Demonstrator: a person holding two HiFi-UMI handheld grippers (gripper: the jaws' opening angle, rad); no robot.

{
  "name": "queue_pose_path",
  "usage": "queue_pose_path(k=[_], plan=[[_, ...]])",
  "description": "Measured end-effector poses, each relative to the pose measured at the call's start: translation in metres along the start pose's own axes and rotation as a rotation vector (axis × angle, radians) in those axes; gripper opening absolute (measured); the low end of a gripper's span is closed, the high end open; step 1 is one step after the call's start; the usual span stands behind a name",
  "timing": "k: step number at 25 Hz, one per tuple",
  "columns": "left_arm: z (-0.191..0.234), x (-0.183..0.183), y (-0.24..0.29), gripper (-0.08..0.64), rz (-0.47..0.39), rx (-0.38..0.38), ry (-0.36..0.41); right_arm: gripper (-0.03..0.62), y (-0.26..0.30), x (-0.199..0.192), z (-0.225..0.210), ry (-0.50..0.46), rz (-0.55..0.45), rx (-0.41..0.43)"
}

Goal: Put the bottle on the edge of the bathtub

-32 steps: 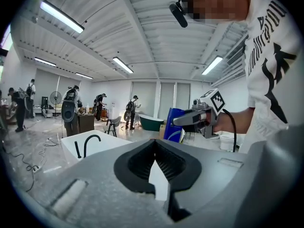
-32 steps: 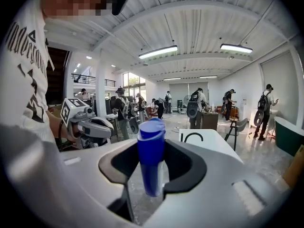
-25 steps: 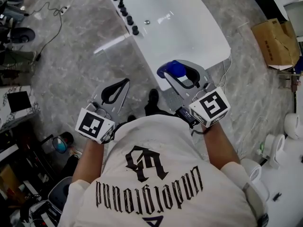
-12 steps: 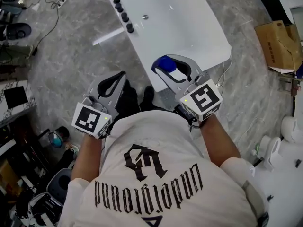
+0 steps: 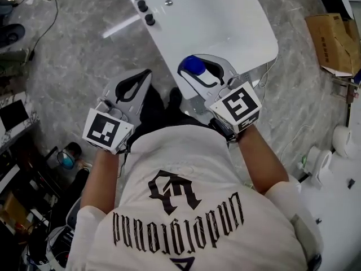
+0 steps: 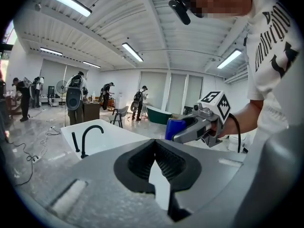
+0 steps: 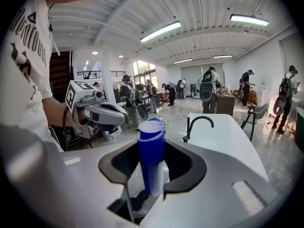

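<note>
A bottle [image 5: 195,64] with a blue top is clamped in my right gripper [image 5: 190,72], which is shut on it. In the head view it hangs over the near end of the white bathtub [image 5: 248,33]. The right gripper view shows the bottle [image 7: 151,167] upright between the jaws, with the tub [image 7: 232,141] and its black faucet [image 7: 197,124] beyond. My left gripper [image 5: 145,75] is shut and empty, over the floor left of the tub's end. From the left gripper [image 6: 155,144] view I see the tub [image 6: 111,137] ahead and the bottle [image 6: 173,128] to the right.
Black tap knobs [image 5: 142,7] line the tub's left rim. A cardboard box [image 5: 333,38] lies on the floor to the right, with white ceramic fixtures [image 5: 318,162] nearer. Cables run over the grey marble floor [image 5: 73,55]. Several people [image 7: 207,95] stand further back in the hall.
Both grippers have come forward toward the tub. The bottle now sits closer over the tub's near end. Both grips are unchanged.
</note>
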State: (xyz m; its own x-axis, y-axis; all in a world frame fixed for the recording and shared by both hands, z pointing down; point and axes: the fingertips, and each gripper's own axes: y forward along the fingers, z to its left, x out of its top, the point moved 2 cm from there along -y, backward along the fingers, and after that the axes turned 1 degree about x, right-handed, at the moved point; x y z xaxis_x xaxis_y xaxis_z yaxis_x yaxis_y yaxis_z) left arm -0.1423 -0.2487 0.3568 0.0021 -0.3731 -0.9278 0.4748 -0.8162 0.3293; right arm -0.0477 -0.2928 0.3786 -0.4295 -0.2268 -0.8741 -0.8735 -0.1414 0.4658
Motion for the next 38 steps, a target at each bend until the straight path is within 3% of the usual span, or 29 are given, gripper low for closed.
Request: queue_pose_path(k=[17, 33, 38], plan=[[0.054, -0.094, 0.067, 0.008, 0.135, -0.110, -0.069, 0.155, 0.099, -0.106, -0.035, 0.009, 0.157, 0.019], [0.083, -0.158, 0.098, 0.008, 0.218, -0.128, -0.145, 0.153, 0.164, -0.205, -0.052, -0.023, 0.353, 0.048], [0.103, -0.181, 0.110, 0.008, 0.258, -0.121, -0.118, 0.153, 0.182, -0.233, -0.061, -0.027, 0.427, 0.045]])
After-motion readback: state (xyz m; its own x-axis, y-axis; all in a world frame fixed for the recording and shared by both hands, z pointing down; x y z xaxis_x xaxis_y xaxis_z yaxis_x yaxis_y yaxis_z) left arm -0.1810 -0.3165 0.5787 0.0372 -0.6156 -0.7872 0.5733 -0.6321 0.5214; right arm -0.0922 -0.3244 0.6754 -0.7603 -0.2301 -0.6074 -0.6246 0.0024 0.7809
